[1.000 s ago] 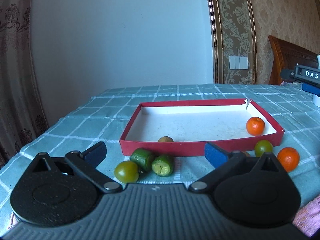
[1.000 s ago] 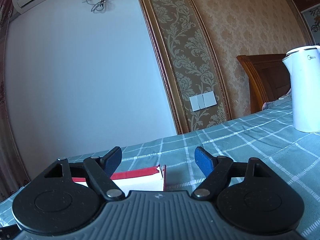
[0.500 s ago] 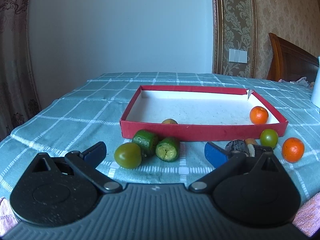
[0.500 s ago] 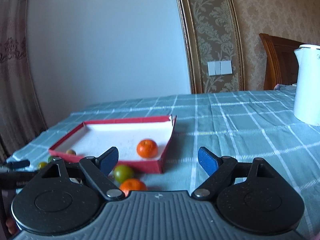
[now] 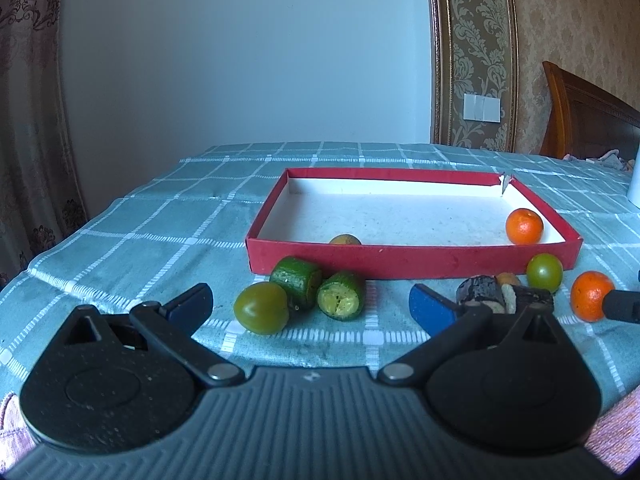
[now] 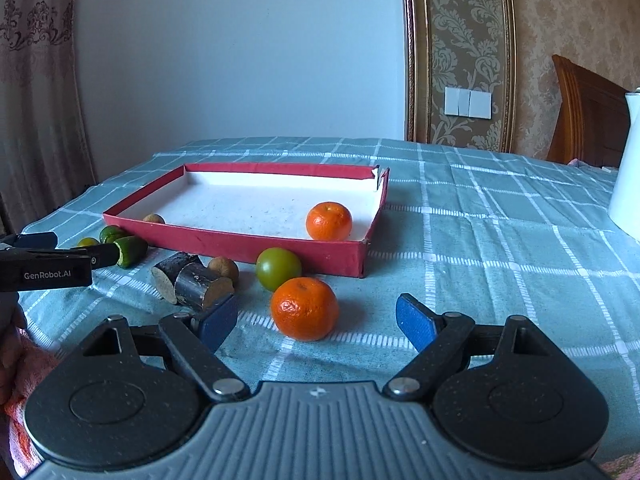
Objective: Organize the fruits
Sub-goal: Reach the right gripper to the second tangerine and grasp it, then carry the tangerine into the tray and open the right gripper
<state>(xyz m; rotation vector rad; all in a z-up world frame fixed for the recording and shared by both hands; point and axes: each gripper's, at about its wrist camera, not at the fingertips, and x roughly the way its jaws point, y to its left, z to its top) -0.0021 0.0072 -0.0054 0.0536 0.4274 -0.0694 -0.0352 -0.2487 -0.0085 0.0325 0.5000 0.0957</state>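
step: approach, pre-grasp | right tool (image 6: 316, 322) spread, empty | round orange mandarin (image 6: 304, 308) lower centre, on table just ahead between pads, outside red cardboard tray (image 6: 256, 243) | left tool (image 5: 310, 306) spread, empty | next: advance, pinch mandarin, lift into tray

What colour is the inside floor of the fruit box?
White, slightly speckled; the box walls are red outside. Clearest in the right wrist view.

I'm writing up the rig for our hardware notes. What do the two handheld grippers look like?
Both the left gripper and the right gripper have a ribbed grey body, black speckled linkage arms with silver pivot pins, and blue pads. The left one's side reads GenRobot.AI in white.
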